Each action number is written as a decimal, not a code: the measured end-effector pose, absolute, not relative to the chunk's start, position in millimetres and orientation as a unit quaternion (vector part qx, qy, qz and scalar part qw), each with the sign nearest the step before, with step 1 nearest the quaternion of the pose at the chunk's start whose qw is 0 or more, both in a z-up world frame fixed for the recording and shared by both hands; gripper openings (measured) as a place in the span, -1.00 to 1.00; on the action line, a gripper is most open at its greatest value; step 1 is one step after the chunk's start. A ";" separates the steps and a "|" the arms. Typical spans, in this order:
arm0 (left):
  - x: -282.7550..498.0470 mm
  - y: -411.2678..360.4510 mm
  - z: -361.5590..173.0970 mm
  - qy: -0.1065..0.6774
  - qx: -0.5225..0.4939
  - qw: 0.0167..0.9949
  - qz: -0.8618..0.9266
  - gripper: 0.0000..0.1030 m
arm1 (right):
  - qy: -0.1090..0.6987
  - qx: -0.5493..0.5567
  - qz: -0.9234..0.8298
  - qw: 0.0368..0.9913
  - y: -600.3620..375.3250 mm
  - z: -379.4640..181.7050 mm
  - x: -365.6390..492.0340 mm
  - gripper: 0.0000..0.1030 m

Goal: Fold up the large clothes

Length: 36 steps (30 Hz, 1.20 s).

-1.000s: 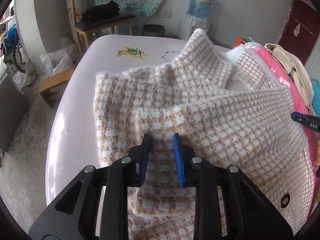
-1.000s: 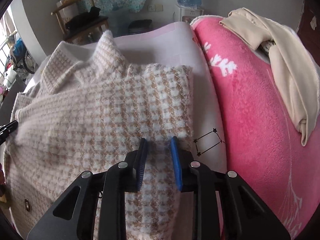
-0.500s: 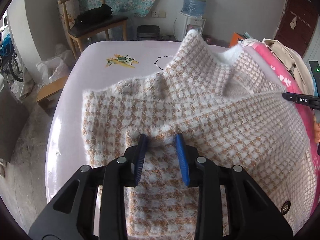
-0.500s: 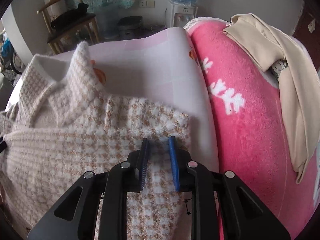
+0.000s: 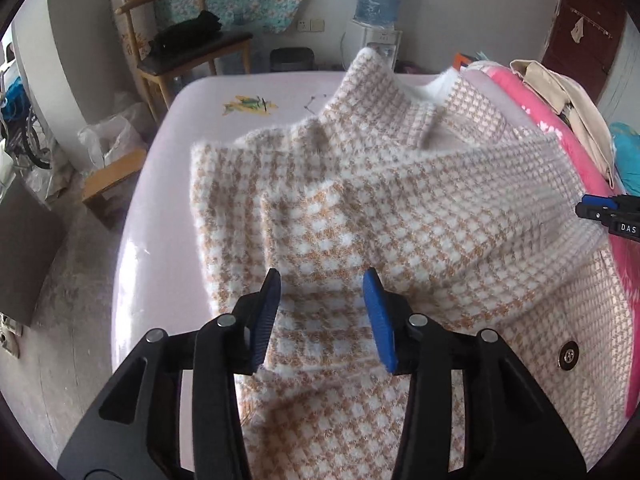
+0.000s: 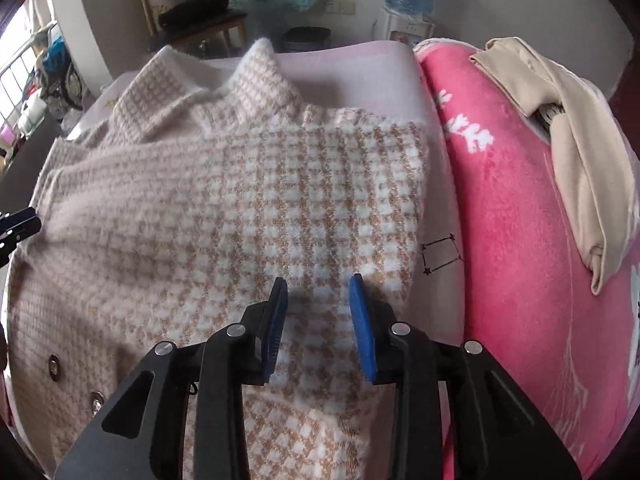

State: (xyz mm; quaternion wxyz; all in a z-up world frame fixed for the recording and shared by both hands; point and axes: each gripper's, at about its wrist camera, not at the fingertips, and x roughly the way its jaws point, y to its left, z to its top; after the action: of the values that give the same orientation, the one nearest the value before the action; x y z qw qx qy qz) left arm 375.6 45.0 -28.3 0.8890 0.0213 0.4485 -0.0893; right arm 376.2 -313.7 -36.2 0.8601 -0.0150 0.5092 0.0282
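Note:
A fluffy white and tan houndstooth coat [image 5: 400, 208] lies on the pale pink bed [image 5: 160, 216], collar at the far end, both sleeves folded in across the body. It also shows in the right wrist view [image 6: 224, 216]. My left gripper [image 5: 322, 284] is open just above the folded left sleeve, holding nothing. My right gripper [image 6: 318, 290] is open just above the folded right sleeve, holding nothing. The right gripper's tip shows at the right edge of the left wrist view [image 5: 600, 212], and the left gripper's tip at the left edge of the right wrist view [image 6: 18, 222].
A pink blanket [image 6: 520, 240] lies along the coat's right side with a beige garment [image 6: 572, 128] on it. Beyond the bed stand a wooden chair [image 5: 188, 52], a water dispenser [image 5: 378, 8] and a black bin [image 5: 292, 60]. The bed's left edge drops to the floor.
Both grippers were shut on the sleeves and have opened, letting the fabric go. The right sleeve now lies flat over the coat body. Both grippers have drawn back a little.

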 end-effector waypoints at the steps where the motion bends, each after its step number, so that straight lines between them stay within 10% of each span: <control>1: 366.4 43.5 -20.5 0.432 0.027 0.896 -0.102 -0.20 | 0.498 -0.025 0.039 0.866 -307.0 -29.7 369.6 -0.36; 26: 151.1 -3.1 -70.2 0.473 0.097 0.868 -0.111 0.33 | 0.527 -0.052 0.087 0.844 -233.8 -74.3 136.1 0.12; 36: 53.1 56.6 -51.9 0.471 -0.026 0.880 -0.048 0.33 | 0.506 0.070 0.065 0.857 -272.6 -43.4 32.3 0.34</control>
State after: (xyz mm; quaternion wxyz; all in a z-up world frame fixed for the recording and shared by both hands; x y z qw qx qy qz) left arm 53.1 56.6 -51.9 0.8804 -0.0258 0.4711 -0.0480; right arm 32.3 -272.6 -43.4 0.8569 0.0704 0.5064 0.0654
